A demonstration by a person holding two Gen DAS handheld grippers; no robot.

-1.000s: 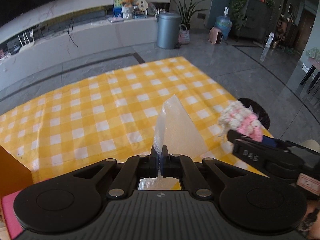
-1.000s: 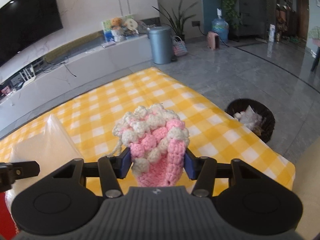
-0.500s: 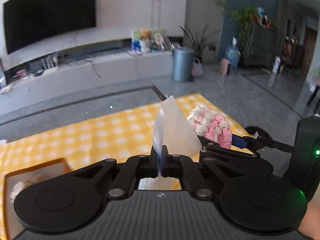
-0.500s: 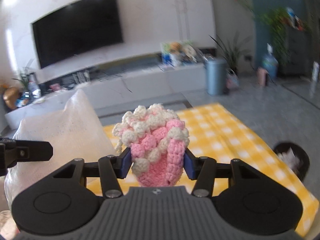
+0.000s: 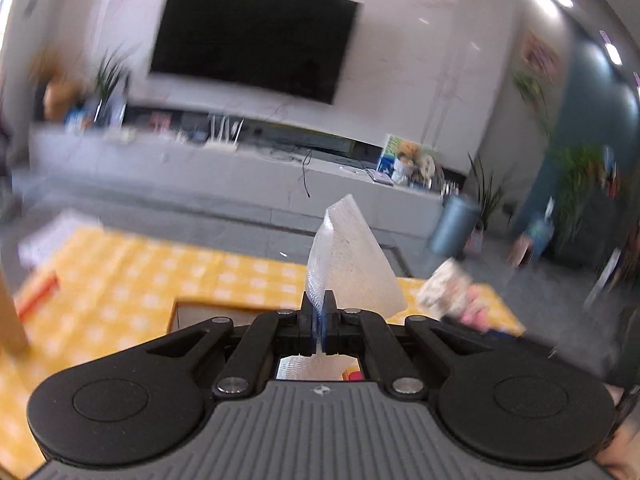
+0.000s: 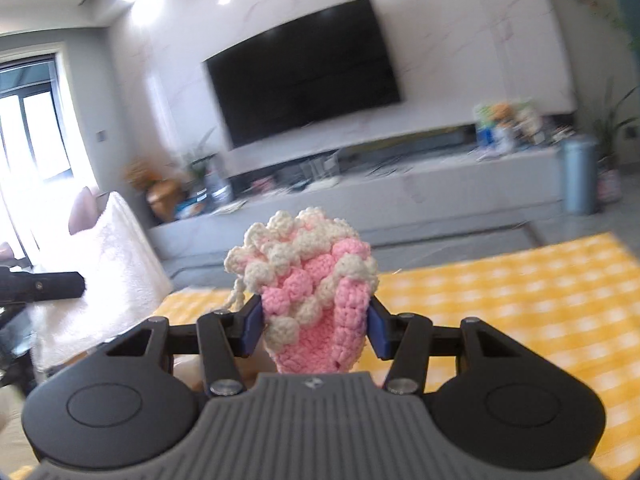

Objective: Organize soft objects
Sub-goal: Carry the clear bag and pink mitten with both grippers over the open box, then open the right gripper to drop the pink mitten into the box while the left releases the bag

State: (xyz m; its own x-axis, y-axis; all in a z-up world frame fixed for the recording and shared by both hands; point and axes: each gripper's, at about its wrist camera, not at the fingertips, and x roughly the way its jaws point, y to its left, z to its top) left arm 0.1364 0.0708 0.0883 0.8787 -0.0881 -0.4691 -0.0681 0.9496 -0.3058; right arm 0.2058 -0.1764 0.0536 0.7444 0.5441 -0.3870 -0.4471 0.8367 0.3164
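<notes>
My left gripper (image 5: 319,312) is shut on the edge of a clear, white-speckled plastic pouch (image 5: 352,264) that stands up between its fingers. In the right wrist view that pouch (image 6: 100,272) hangs at the left as a white bag, pinched by the left gripper's black finger (image 6: 44,286). My right gripper (image 6: 316,320) is shut on a pink and cream crocheted toy (image 6: 312,288), its blue pads pressing on both sides. In the left wrist view the toy (image 5: 452,290) shows blurred at the right. Both grippers are held above a yellow checked cloth (image 6: 520,312).
An open cardboard box (image 5: 224,314) sits on the cloth (image 5: 120,280) just ahead of the left gripper, with a brown box wall (image 5: 12,320) at the far left. Beyond are a white TV bench (image 5: 240,176), a wall TV (image 6: 304,72) and a grey bin (image 5: 452,224).
Both grippers have swung to the left and risen, keeping their loads. The view has turned from the cloth and bin to the TV wall, and the cardboard box has come into view below the left gripper.
</notes>
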